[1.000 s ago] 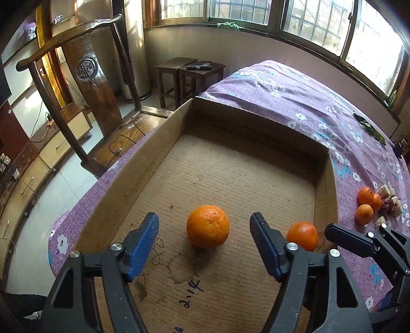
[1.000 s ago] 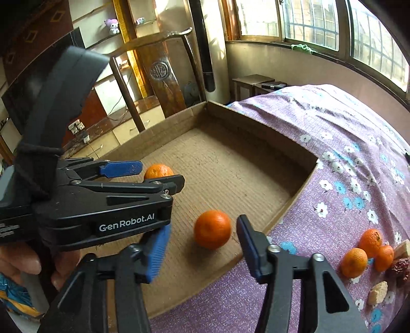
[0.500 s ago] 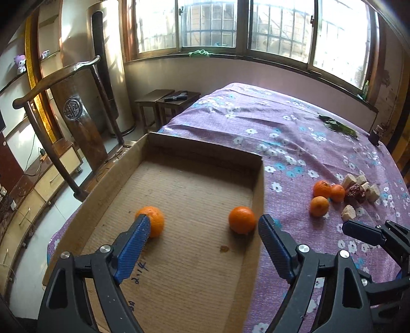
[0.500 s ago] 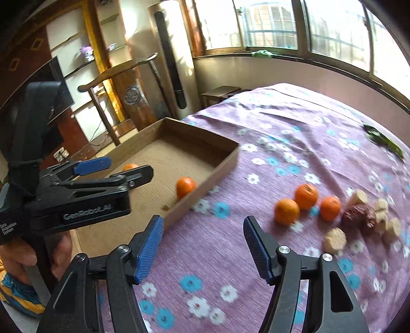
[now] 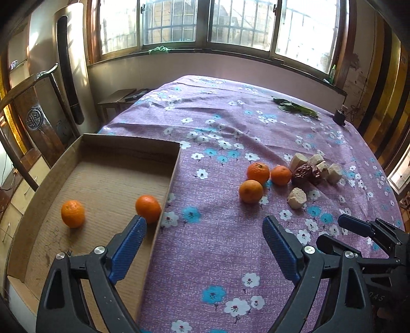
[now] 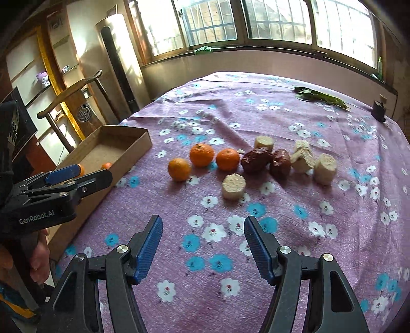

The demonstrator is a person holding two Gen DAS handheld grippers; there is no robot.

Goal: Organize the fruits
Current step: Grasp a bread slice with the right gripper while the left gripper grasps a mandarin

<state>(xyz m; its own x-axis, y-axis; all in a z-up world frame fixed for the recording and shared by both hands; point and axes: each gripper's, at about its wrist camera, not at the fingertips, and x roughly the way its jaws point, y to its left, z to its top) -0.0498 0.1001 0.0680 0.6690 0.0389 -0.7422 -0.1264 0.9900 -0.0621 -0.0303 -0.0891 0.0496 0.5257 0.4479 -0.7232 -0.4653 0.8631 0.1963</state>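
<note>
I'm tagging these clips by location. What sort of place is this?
Probably a room in a home: a floral purple cloth covers the work surface, a carved wooden chair stands beside it, and barred windows run along the wall.

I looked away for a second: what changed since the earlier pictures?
Both tools, left tool and right tool, swung away from the cardboard box toward the three loose oranges, empty; the left's jaws are opening. The two boxed oranges stayed put.

box (image 5: 77, 158) left on table (image 5: 217, 256) | two oranges (image 5: 148, 208) inside | three oranges (image 6: 201, 155) right, beside box
</note>
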